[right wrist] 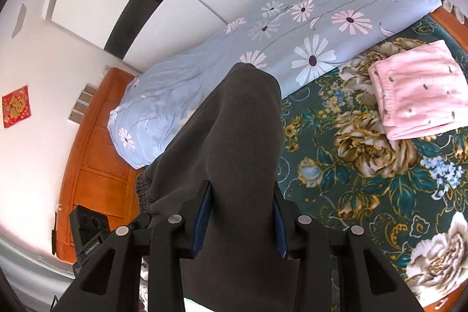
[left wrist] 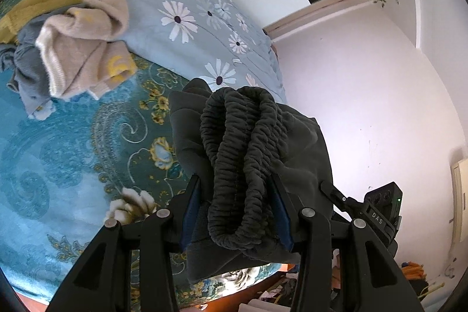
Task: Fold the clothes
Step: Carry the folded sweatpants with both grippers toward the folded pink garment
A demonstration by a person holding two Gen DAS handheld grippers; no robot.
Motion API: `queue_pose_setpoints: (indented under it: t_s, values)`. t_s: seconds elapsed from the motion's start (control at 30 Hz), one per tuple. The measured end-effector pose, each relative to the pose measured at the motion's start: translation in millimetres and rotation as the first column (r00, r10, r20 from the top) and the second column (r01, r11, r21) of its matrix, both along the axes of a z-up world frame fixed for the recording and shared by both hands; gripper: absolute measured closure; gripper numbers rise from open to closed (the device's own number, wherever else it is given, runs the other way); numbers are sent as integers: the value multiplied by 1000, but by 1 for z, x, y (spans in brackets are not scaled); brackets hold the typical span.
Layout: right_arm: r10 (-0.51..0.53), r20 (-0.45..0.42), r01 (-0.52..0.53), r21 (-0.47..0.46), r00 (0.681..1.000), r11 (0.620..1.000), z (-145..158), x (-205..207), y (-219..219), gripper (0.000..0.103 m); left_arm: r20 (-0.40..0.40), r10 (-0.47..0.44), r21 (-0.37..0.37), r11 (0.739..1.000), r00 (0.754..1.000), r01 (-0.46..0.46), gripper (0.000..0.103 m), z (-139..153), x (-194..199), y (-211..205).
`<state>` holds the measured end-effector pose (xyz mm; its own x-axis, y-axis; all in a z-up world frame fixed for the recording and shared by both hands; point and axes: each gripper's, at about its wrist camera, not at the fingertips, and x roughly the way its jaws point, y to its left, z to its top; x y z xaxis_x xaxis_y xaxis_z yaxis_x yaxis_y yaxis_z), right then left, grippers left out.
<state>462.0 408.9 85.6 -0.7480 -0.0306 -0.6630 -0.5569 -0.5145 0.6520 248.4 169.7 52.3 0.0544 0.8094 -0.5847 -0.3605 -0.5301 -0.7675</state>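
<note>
- Trousers (left wrist: 245, 136), dark grey, are hanging lifted off the bed between the two grippers, not yet laid flat or folded.
- Left gripper (left wrist: 237, 212) is clamping the bunched elastic waistband (left wrist: 234, 165) between its blue pads; the gathered band is spilling forward and above the fingertips.
- Right gripper (right wrist: 241, 221) is pinching a smooth stretch of the same garment (right wrist: 234, 136); cloth is running straight ahead of the fingers, and a ribbed cuff or band is showing just left of the left finger.
- Pink garment (right wrist: 418, 95) is lying folded square on the floral bedspread (right wrist: 365, 180), ahead and to the right of the right fingers: one item appears done.
- Unfolded pile (left wrist: 79, 48) of beige, grey and mustard clothes is sitting ahead and far left of the left fingers, near the daisy quilt (left wrist: 181, 19): these appear to be waiting.
- Judgement: task is partway; the trousers still need spreading, folding and stacking, then the pile.
</note>
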Motion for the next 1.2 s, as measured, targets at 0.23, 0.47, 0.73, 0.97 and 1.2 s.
queue_pose_setpoints:
  t_s: [0.23, 0.47, 0.73, 0.97, 1.2]
  values:
    - [20, -34, -21, -23, 999, 1000, -12, 35, 58, 63, -37, 14, -32, 999, 999, -15, 56, 6, 31, 66]
    - [54, -35, -55, -17, 998, 998, -13, 92, 156, 63, -31, 12, -60, 998, 999, -14, 56, 11, 81, 168]
    - [32, -28, -33, -44, 999, 998, -30, 154, 254, 63, 16, -53, -149, 987, 998, 55, 56, -1, 123, 282]
    - [-24, 20, 26, -144, 1000, 989, -84, 184, 318, 63, 56, -111, -269, 955, 992, 122, 56, -34, 133, 354]
    - [-74, 80, 90, -207, 994, 974, -130, 193, 372, 63, 95, -186, -345, 915, 978, 207, 56, -70, 123, 432]
